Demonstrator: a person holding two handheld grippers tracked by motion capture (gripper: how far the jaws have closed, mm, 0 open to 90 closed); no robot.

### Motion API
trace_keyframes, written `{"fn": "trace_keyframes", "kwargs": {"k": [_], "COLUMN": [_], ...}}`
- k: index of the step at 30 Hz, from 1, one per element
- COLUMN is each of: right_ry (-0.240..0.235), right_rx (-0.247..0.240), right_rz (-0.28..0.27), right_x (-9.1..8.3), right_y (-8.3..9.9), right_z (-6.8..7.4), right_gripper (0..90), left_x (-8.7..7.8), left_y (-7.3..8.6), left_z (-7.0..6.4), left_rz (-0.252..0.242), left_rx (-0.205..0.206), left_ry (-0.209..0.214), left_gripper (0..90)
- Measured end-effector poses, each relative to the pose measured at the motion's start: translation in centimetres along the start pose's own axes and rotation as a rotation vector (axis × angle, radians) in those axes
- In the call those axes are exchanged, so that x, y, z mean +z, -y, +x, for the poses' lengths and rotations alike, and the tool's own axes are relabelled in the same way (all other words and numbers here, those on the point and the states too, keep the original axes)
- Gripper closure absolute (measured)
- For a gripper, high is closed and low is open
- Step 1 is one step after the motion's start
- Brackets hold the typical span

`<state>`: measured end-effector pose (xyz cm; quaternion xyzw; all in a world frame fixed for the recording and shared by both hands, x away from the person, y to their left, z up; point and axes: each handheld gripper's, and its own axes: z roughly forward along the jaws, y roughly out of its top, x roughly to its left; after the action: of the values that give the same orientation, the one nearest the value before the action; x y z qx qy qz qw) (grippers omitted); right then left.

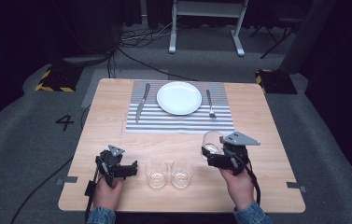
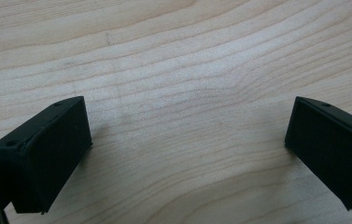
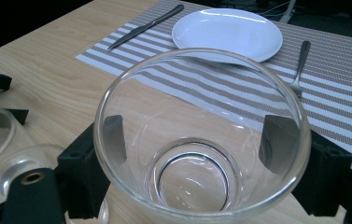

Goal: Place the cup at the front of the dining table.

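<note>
A clear drinking glass [image 1: 211, 141] [image 3: 201, 140] sits between the jaws of my right gripper [image 1: 209, 157] [image 3: 201, 186], which is shut on its sides just in front of the placemat's right corner. In the right gripper view its mouth faces the camera and it holds nothing. Two more clear glasses [image 1: 156, 173] [image 1: 181, 172] stand side by side near the front edge. To their left my left gripper [image 1: 126, 170] [image 2: 187, 149] is open, jaws wide apart over bare wood.
At the far side of the wooden table [image 1: 267, 121] lies a striped placemat [image 1: 178, 122] with a white plate [image 1: 179, 97], a knife [image 1: 142, 101] on its left and a fork [image 1: 210, 103] on its right. Around the table is grey floor.
</note>
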<state>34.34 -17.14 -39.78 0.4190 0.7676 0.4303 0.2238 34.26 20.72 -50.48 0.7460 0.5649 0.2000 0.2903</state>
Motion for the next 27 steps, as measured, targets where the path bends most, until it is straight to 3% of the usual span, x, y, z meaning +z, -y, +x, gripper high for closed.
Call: {"fn": "trace_keyframes", "kwargs": {"k": [5, 17, 27], "right_ry": [-0.03, -0.02, -0.001], "right_rx": [0.029, 0.025, -0.004], "right_rz": [-0.018, -0.04, -0.026], "right_x": [0.7, 2.4, 4.5], "right_y": [-1.2, -4.8, -7.6], "right_z": [0.3, 1.3, 2.4], "right_gripper": [19.9, 19.9, 19.9], "left_x": [0.0, 0.0, 0.0], "left_y": [0.0, 0.0, 0.0], "left_z": [0.0, 0.0, 0.0], "left_rz": [-0.001, 0.0, 0.001], "left_rx": [0.0, -0.001, 0.001], "left_ry": [0.003, 0.001, 0.007], "left_gripper": [0.6, 0.5, 0.4]}}
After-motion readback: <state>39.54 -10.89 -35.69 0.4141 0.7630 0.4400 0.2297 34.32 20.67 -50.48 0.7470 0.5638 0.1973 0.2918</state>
